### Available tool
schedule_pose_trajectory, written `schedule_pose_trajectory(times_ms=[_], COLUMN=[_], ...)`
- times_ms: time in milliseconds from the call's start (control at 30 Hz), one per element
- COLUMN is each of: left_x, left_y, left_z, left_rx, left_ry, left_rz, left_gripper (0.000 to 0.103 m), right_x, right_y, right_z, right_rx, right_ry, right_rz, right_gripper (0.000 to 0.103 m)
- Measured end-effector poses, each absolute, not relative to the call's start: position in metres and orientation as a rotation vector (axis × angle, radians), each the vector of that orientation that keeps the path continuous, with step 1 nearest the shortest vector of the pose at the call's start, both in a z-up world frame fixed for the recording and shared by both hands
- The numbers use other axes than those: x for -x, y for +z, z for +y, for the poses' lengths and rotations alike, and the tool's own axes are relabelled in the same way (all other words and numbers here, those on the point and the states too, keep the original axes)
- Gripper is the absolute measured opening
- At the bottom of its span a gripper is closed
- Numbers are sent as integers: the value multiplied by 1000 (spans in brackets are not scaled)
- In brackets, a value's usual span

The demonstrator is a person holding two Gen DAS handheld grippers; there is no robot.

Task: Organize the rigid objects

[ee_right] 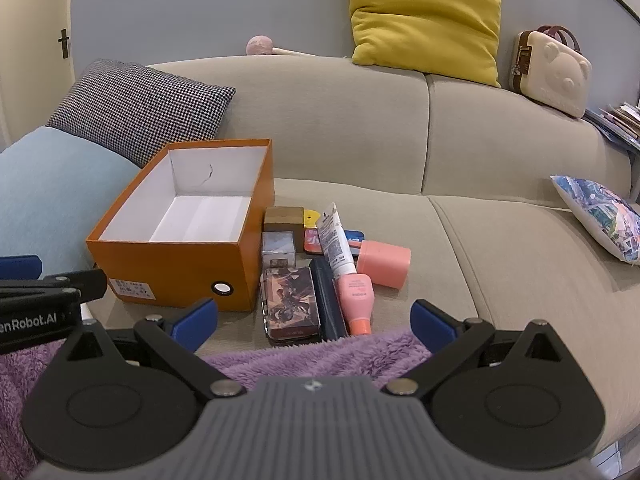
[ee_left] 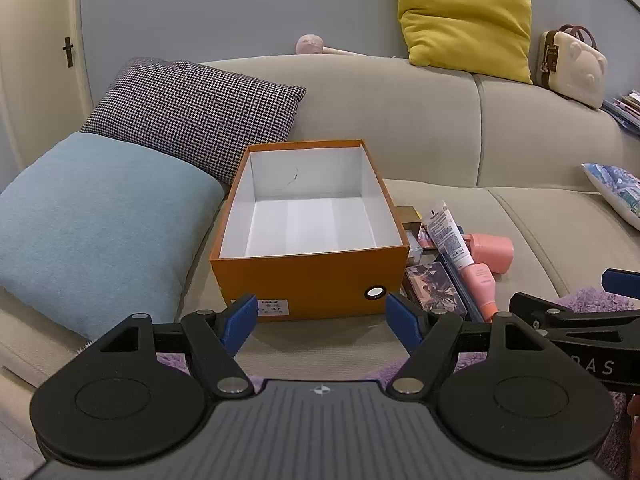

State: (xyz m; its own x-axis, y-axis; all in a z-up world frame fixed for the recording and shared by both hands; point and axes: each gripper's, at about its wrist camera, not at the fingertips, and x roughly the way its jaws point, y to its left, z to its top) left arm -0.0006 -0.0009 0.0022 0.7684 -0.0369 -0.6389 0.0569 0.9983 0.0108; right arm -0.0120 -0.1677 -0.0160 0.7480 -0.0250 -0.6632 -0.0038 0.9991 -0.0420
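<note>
An open orange shoebox (ee_left: 308, 276) with an empty white inside sits on the beige sofa; it also shows in the right wrist view (ee_right: 176, 268). Right of it lies a pile of small items: a picture tin (ee_right: 290, 304), a dark flat case (ee_right: 328, 304), a pink bottle (ee_right: 356, 300), a white tube (ee_right: 338, 240), a pink cup (ee_right: 384, 262), a gold box (ee_right: 283, 219) and a small clear box (ee_right: 278, 249). My left gripper (ee_left: 322, 322) is open and empty, just in front of the shoebox. My right gripper (ee_right: 314, 322) is open and empty, in front of the pile.
A light blue cushion (ee_left: 96, 216) and a houndstooth cushion (ee_left: 192, 114) lie left of the box. A yellow cushion (ee_right: 426, 16) and a cream bear case (ee_right: 554, 74) sit on the sofa back. A purple fluffy blanket (ee_right: 312, 356) covers the front edge. A printed cushion (ee_right: 600, 216) lies right.
</note>
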Motion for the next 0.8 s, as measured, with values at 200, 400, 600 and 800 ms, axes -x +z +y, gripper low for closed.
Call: schedule_pose_trajectory(times_ms=[200, 400, 600, 800], left_x=[1, 0, -11, -40], left_y=[2, 2, 7, 13], left_z=[-1, -3, -9, -23], left_rx=[-31, -31, -46, -46], left_ry=[-54, -59, -127, -244], left_rz=[694, 699, 715, 735], left_gripper=[86, 86, 82, 70], right_x=[12, 12, 1, -34], right_y=[-16, -17, -11, -3], right_z=[-167, -167, -178, -202], right_rx=[42, 41, -22, -101], right_ry=[-10, -7, 47, 113], right_rz=[726, 730, 760, 839], right_gripper=[102, 102, 102, 101])
